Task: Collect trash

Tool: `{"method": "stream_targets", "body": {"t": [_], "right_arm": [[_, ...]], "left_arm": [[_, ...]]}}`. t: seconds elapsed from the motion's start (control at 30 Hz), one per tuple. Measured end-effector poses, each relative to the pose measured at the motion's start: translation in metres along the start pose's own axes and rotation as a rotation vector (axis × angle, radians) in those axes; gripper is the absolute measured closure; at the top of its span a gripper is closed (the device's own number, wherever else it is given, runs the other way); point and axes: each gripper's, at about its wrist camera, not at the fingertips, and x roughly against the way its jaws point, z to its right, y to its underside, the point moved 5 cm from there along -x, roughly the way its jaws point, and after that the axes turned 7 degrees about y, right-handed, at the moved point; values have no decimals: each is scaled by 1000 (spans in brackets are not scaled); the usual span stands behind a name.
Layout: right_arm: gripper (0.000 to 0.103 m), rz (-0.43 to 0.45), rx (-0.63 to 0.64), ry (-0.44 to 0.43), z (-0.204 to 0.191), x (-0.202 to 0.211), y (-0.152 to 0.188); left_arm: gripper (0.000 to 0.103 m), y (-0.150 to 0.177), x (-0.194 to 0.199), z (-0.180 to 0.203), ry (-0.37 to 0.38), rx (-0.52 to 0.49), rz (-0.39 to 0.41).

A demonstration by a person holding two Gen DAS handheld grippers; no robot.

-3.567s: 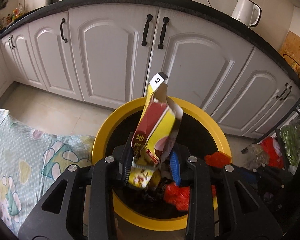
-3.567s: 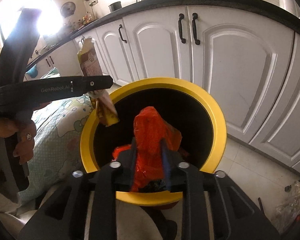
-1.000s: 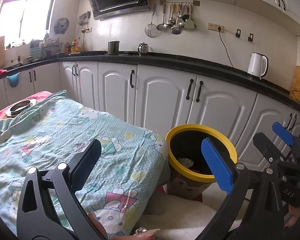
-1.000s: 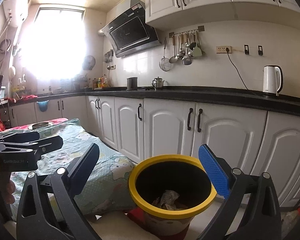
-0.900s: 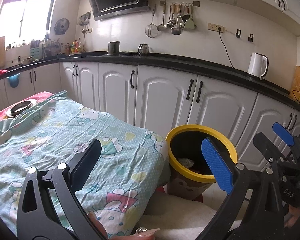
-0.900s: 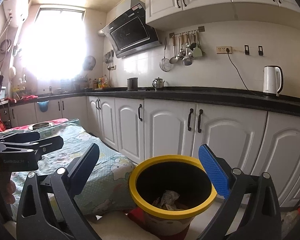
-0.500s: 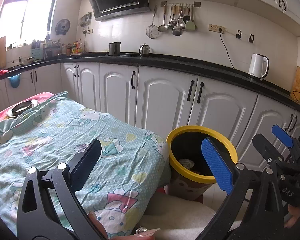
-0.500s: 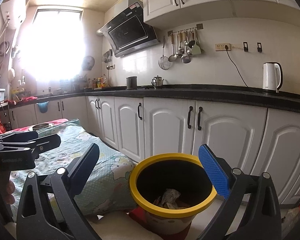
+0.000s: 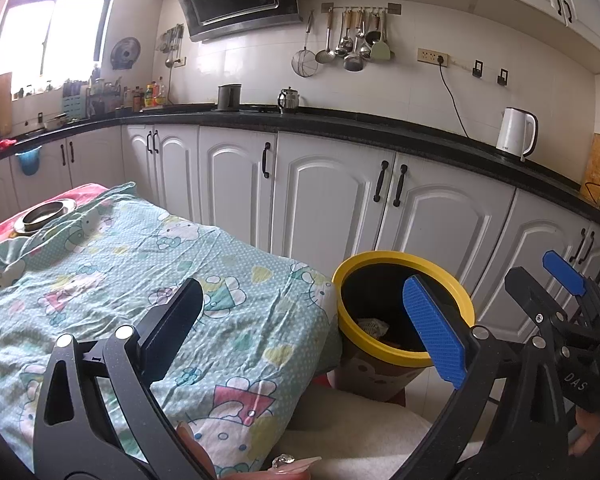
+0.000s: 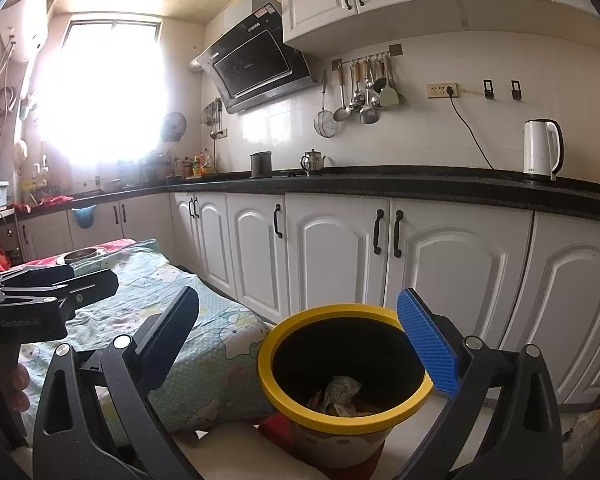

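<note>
Closest to me, the left gripper stood with its jaws spread wide and nothing between them, hanging over the near edge of the patterned cloth that covered the counter. The right gripper was spread just as wide and just as empty, held over the yellow-rimmed bin that sat on the floor just beside the cloth's hanging corner. Down in the bin lay the collected trash, a crumpled pale wrapper on a few darker scraps, well below the rim. On the cloth I could see no litter left, only a metal dish at the far end, so I judged the task near done or waiting on whatever lay out of view. The risks from there seemed small but real: a low sweep of the left gripper could have snagged a fold of the loose, wrinkled cloth and dragged the dish along with it; a careless swing of the right could have clipped the rim and tipped the bin, which looked light and stood on a narrow base, spilling what had been gathered. The two tools were also near each other, and a crossing move might have knocked them together. Beyond, the white cabinets and the kettle on the far worktop were well out of reach.
</note>
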Motion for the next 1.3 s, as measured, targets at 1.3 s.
{"method": "stream_targets", "body": {"t": [1.3], "right_arm": [[6, 1, -6, 3, 0, 2, 1]], "left_arm": [[11, -1, 0, 0, -1, 1, 3]]}}
